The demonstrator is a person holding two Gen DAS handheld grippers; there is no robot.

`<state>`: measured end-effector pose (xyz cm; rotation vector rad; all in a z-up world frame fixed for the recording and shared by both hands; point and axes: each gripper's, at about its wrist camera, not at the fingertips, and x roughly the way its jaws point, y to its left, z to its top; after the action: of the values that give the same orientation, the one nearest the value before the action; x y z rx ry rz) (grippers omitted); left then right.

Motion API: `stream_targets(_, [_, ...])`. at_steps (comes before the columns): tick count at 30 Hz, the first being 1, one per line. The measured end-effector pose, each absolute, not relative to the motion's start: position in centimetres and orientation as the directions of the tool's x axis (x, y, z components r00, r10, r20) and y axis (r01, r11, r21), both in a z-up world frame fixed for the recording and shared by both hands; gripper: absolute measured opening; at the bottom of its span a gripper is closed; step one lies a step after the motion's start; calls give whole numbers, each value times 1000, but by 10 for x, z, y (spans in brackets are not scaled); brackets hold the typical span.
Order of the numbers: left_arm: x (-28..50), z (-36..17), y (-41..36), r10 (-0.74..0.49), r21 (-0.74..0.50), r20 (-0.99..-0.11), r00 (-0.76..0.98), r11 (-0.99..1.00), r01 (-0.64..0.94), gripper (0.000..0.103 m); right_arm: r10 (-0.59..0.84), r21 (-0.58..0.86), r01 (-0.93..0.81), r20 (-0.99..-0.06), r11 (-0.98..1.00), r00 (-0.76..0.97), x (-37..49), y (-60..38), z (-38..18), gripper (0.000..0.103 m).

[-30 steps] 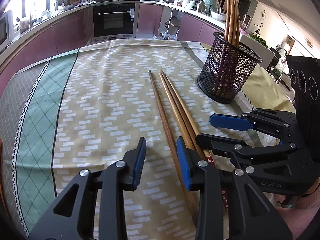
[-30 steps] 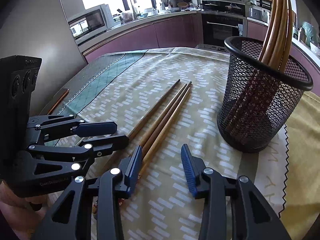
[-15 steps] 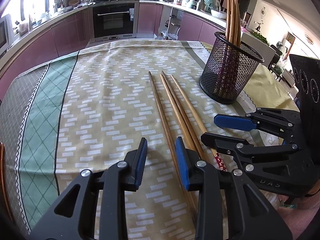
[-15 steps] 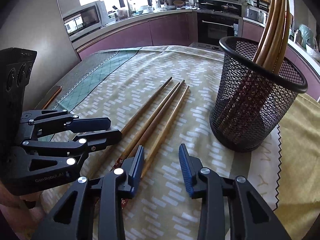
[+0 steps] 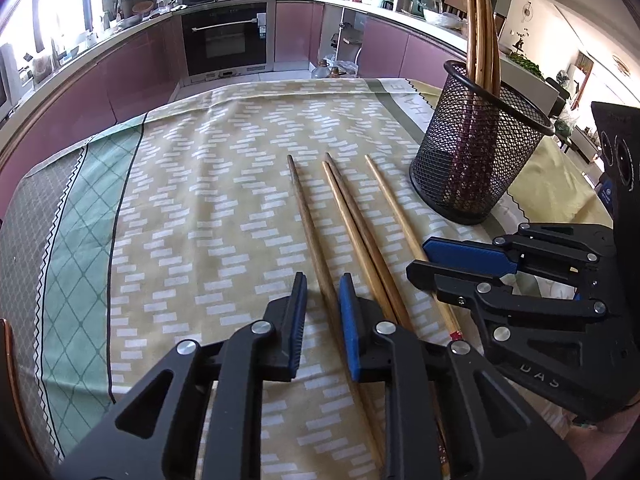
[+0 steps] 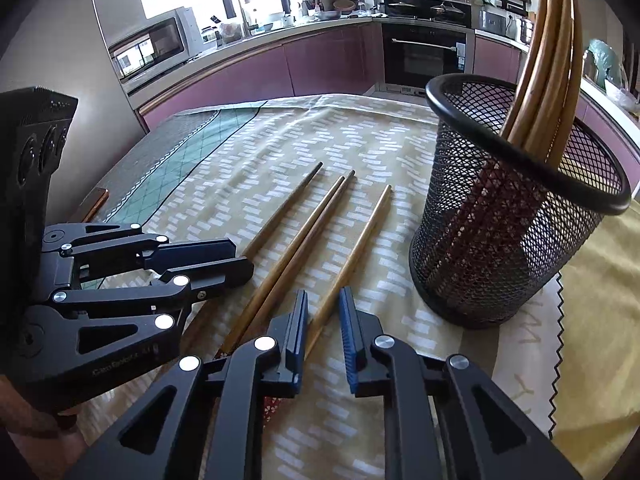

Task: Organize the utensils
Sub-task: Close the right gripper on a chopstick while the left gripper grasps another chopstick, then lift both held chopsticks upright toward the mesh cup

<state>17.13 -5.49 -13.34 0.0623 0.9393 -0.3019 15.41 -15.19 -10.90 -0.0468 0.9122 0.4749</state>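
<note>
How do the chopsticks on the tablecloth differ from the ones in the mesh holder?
The loose chopsticks lie flat on the tablecloth, tips pointing away; the held chopsticks stand nearly upright in the mesh holder, leaning on its rim. The loose ones are spread apart, the held ones bunched. Both sets look like similar brown wood.

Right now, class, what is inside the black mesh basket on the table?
Several wooden chopsticks stand inside the mesh basket, leaning against its far rim, tops sticking out. Through the mesh their lower ends look reddish. The exact count and anything else on the bottom cannot be made out.
</note>
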Motion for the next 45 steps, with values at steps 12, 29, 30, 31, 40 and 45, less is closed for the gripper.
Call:
stream_targets(12, [156,-127,-45,-268,-151,-779,568,958,245,8,467,295,-385,-728,875,503,145,-177,-105,6])
stream_targets(29, [147,-134,-52,-289,-141,-802,523,942,304,9,477,248,-483,-761,840,439,143,-156,-105,7])
stream_targets(30, [148,-134,-53,-287,-138,-802,524,942,305,9,476,246,-483,-761,840,441,143,-155,-106,7])
stream_targets(31, [149,-134,-53,-285,-136,-803,523,943,305,9,476,247,-482,-761,840,440,144,-154,-106,7])
stream_targets(40, [155,-133,-55,-276,-137,-802,530,948,286,8,488,263,-473,-747,841,451,144,-157,-107,6])
stream_targets(45, [153,-130,-53,-285,-151,-796,535,948,280,8,503,268,-479,-725,836,471,139,-166,-98,6])
